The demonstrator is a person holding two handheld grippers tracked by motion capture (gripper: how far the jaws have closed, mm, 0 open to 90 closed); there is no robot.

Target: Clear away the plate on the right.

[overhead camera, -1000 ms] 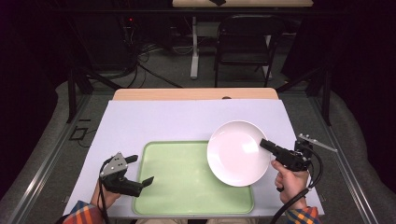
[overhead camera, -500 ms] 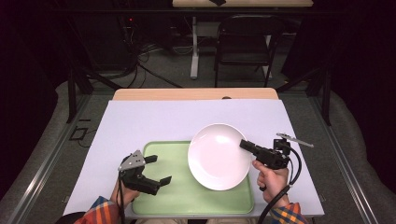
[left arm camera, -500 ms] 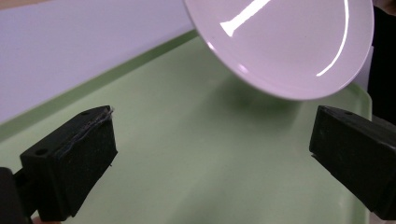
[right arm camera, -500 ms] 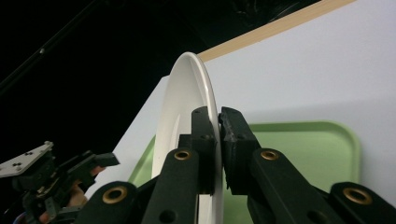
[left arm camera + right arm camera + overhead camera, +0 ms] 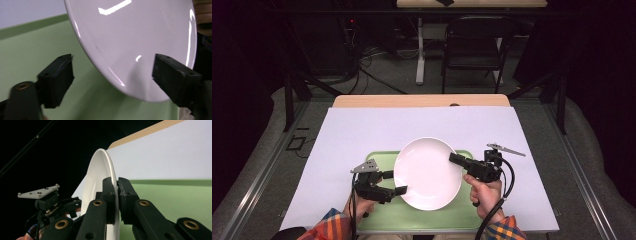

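right gripper (image 5: 457, 161) clamped on white plate (image 5: 428, 172) rim; left gripper (image 5: 395, 183) part-open, closing round it

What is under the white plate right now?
Under the white plate lies the green tray, on the pale table cover. The plate hides the tray's middle, so anything lying there cannot be seen.

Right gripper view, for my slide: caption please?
Right gripper clamps the white plate's rim, above the green tray.

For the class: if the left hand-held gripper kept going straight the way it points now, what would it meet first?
Most likely the white plate: its rim already sits between the left hand-held gripper's closing jaws, apparently untouched, above the green tray.
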